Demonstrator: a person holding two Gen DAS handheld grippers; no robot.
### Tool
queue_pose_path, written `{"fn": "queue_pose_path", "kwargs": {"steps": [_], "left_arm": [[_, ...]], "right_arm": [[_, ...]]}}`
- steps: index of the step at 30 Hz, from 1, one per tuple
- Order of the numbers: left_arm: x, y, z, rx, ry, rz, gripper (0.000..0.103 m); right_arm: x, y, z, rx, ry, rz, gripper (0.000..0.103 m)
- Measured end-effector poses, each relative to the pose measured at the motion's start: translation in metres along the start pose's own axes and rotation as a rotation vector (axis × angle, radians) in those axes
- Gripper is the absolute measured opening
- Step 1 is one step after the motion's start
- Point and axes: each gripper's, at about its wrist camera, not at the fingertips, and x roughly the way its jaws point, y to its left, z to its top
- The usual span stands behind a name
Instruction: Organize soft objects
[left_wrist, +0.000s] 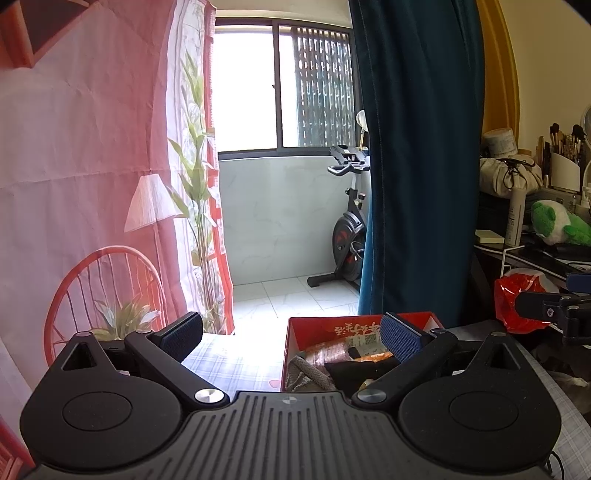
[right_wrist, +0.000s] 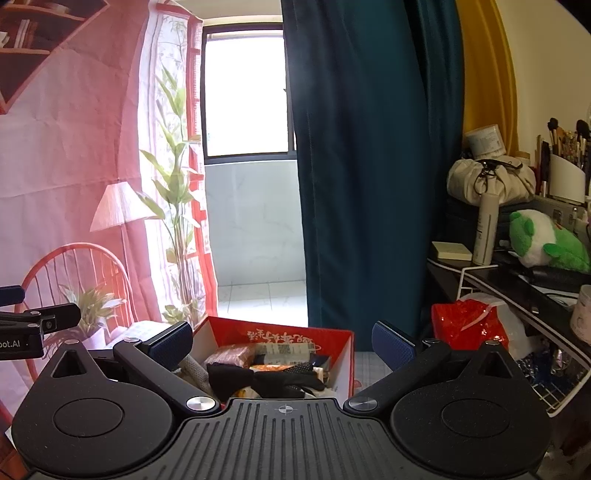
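Left gripper (left_wrist: 291, 338): jaws spread wide, nothing between the blue pads; held level above a checked cloth (left_wrist: 229, 360), its right finger over the near left part of the box.

Right gripper (right_wrist: 282, 343): jaws spread wide, empty; held level with the box directly ahead between its fingers. Its tip also shows at the right edge of the left wrist view.

Red box (right_wrist: 273, 332): open-topped cardboard, white inside walls, printed characters on the far wall. It sits on the checked cloth in front of the dark blue curtain (right_wrist: 369, 166).

Contents of box: black fabric pieces (right_wrist: 258, 378) bunched at the near side; a grey knitted piece (left_wrist: 306, 374) at the near left corner; a brownish wrapped packet (right_wrist: 231, 356) and a printed white packet (right_wrist: 284, 350) toward the back; something orange beneath, too hidden to tell.

Red plastic bag (right_wrist: 465, 325): crumpled, just right of the box, below a white wire rack (right_wrist: 546, 391).

Green and white plush toy (right_wrist: 546, 240): lying on the dark shelf at the right, well apart from the box.

On the same shelf: white bottle (right_wrist: 485, 229), upright; beige drawstring pouch (right_wrist: 491, 181); holder of makeup brushes (right_wrist: 567, 177).

Background: pink printed backdrop (left_wrist: 74, 166) at left, window (left_wrist: 280, 88) and exercise bike (left_wrist: 347, 221) beyond the curtain.
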Motion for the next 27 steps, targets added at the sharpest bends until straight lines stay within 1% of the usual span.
{"fn": "queue_pose_path", "kwargs": {"steps": [27], "left_arm": [[-0.0034,-0.0021,-0.002,0.002,-0.001,-0.009,0.103]], "right_arm": [[-0.0007,0.002,-0.0008,0.021,0.005,-0.003,0.103]]}}
